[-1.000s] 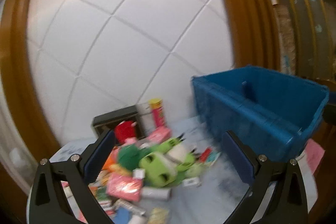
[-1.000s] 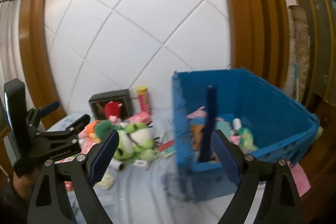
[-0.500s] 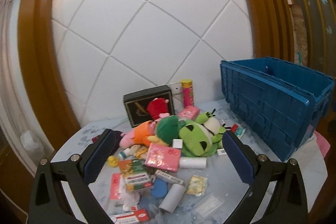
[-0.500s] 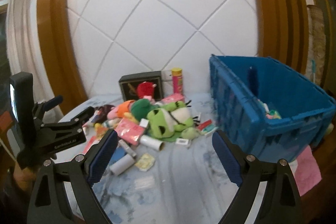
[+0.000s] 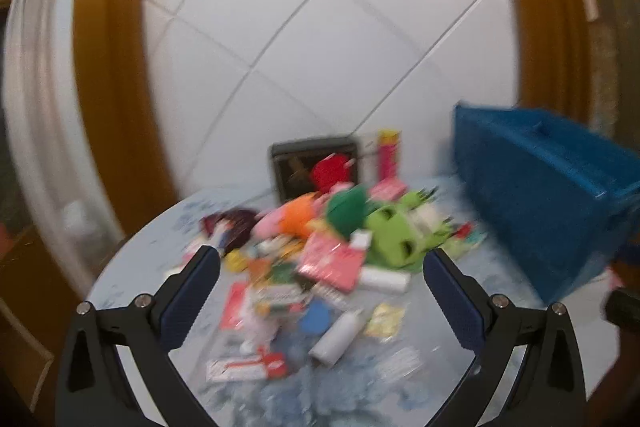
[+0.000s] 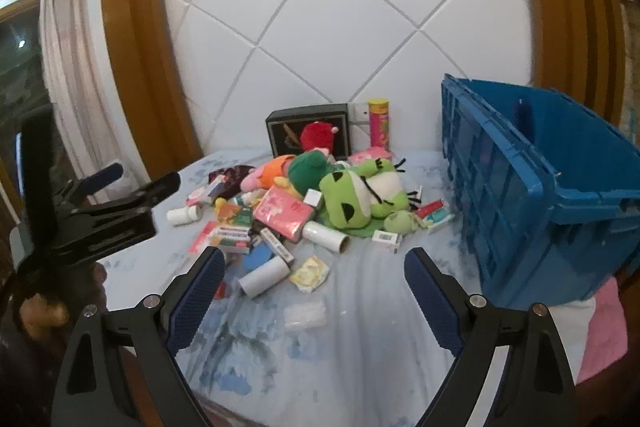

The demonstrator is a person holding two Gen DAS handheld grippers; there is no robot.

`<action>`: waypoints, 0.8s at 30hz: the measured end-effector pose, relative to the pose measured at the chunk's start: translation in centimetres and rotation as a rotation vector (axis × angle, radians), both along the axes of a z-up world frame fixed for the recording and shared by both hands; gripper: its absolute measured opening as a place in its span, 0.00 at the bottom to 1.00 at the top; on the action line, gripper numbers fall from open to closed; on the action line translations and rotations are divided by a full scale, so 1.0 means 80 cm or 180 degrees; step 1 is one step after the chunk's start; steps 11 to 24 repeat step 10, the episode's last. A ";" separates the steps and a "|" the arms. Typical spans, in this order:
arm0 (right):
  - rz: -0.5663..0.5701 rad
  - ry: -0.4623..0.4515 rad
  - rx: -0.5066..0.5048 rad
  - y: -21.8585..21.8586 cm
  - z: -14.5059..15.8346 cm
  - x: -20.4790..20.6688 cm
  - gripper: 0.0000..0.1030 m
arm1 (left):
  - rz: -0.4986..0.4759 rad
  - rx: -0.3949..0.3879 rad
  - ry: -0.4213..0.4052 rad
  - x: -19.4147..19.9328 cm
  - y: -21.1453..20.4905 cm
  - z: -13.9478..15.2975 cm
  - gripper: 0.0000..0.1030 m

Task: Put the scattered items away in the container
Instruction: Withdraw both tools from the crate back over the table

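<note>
Our right hand-held gripper (image 6: 314, 269) has its jaws spread wide with nothing between them, hovering above the blue-patterned surface (image 6: 340, 359). Just ahead of its left finger lie a white tube (image 6: 265, 275) and a yellowish sachet (image 6: 310, 273); a clear packet (image 6: 305, 315) lies between the fingers, nearer to us. Farther ahead sits the heap of scattered items: a pink packet (image 6: 283, 213), a green frog plush (image 6: 358, 197), a dark green plush (image 6: 310, 169), an orange and pink plush (image 6: 270, 174) and a white roll (image 6: 326, 235). Behind the heap, against the tiled wall, stand a black box (image 6: 306, 135) with a red plush (image 6: 318, 135) in front of it and a pink can (image 6: 379, 125). The blue container (image 6: 532, 183) stands ahead and to the right of this gripper, well apart from the heap, with a pink cloth (image 6: 606, 331) under its near corner.

Our left hand-held gripper (image 5: 322, 261) also has its jaws apart and empty; from the right wrist it shows at the far left (image 6: 136, 193), level with the heap. Its own view is blurred. Between and just past its fingers lie a white bottle (image 5: 338, 337), a blue piece (image 5: 316, 315) and the pink packet (image 5: 330, 263), with the green frog plush (image 5: 394, 237) beyond them. The blue container (image 5: 536, 203) is off to its right.
</note>
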State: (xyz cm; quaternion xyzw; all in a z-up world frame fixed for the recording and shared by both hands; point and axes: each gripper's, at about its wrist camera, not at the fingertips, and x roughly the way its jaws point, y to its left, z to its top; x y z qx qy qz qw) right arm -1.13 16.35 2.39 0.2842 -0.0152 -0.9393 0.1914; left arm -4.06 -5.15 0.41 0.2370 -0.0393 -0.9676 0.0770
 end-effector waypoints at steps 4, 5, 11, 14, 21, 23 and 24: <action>0.0122 -0.0019 0.0034 -0.002 -0.007 0.002 0.89 | 0.0002 0.0065 0.0024 0.009 0.003 -0.009 1.00; 0.0145 -0.0028 0.0034 -0.002 -0.007 0.001 0.89 | -0.0018 0.0077 0.0030 0.012 0.004 -0.010 1.00; 0.0220 -0.0047 0.0001 0.001 -0.009 0.003 0.89 | 0.0080 -0.0001 0.0157 0.033 0.006 -0.003 1.00; 0.0220 -0.0047 0.0001 0.001 -0.009 0.003 0.89 | 0.0080 -0.0001 0.0157 0.033 0.006 -0.003 1.00; 0.0220 -0.0047 0.0001 0.001 -0.009 0.003 0.89 | 0.0080 -0.0001 0.0157 0.033 0.006 -0.003 1.00; 0.0220 -0.0047 0.0001 0.001 -0.009 0.003 0.89 | 0.0080 -0.0001 0.0157 0.033 0.006 -0.003 1.00; 0.0220 -0.0047 0.0001 0.001 -0.009 0.003 0.89 | 0.0080 -0.0001 0.0157 0.033 0.006 -0.003 1.00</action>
